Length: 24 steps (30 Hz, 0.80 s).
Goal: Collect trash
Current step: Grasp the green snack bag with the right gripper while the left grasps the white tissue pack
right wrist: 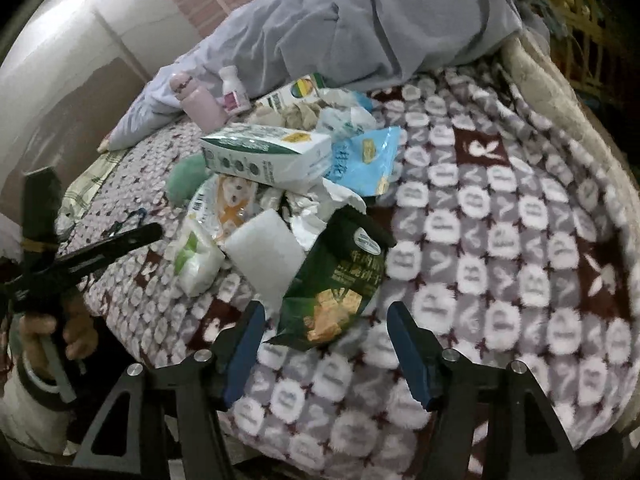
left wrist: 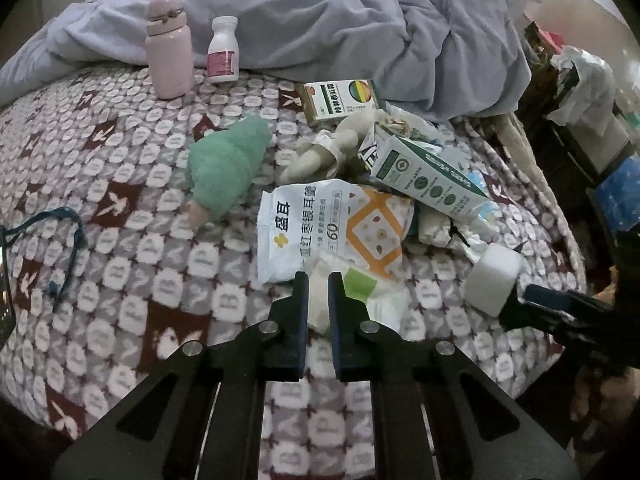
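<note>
A heap of trash lies on the patterned bed blanket (left wrist: 120, 272): a white and orange snack bag (left wrist: 332, 228), a green and white carton (left wrist: 428, 176), a white foam block (left wrist: 494, 280), a dark green snack bag (right wrist: 336, 280) and a blue wrapper (right wrist: 368, 160). My left gripper (left wrist: 318, 280) is shut on a white tissue pack with a green label (left wrist: 360, 292), also in the right wrist view (right wrist: 196, 260). My right gripper (right wrist: 326, 312) is open, its jaws on either side of the dark green bag's lower end; it shows at the right in the left wrist view (left wrist: 516, 300).
A pink flask (left wrist: 168, 46), a white pill bottle (left wrist: 223, 50), a medicine box (left wrist: 340, 100), a green plush toy (left wrist: 224, 168) and a crumpled grey quilt (left wrist: 360, 20) lie further back. A blue cord (left wrist: 60, 248) lies left. Cluttered furniture (left wrist: 580, 100) stands beyond the bed's right edge.
</note>
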Each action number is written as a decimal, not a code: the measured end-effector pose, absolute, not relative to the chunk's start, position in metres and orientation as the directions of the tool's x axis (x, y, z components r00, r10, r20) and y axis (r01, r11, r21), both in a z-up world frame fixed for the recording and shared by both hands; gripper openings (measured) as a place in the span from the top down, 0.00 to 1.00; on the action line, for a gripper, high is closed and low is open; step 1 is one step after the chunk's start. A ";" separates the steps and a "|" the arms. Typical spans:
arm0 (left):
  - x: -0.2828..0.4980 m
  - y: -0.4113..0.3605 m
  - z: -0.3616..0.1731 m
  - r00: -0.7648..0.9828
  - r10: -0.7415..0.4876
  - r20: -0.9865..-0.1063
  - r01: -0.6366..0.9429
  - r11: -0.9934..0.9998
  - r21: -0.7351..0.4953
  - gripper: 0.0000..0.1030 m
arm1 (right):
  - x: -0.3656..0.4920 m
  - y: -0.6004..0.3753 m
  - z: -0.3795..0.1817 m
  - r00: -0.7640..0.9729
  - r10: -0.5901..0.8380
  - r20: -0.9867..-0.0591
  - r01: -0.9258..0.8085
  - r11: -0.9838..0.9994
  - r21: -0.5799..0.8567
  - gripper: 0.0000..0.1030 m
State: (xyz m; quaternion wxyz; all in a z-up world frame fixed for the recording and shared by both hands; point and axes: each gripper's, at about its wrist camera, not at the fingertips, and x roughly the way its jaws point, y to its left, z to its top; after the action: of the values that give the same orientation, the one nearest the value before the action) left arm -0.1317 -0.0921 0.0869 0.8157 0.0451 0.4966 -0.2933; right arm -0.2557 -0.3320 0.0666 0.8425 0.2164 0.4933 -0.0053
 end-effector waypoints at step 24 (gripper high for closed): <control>-0.132 -0.118 0.042 0.275 -0.417 -0.866 0.355 0.881 -0.312 0.39 | -0.256 -0.352 0.066 0.494 0.111 -0.862 0.261 0.927 0.269 0.45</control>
State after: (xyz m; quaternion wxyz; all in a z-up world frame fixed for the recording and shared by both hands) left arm -0.1317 -0.1179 0.0425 0.7980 -0.0283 0.5513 -0.2418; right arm -0.2558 -0.3521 0.0658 0.8441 0.1859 0.5009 -0.0445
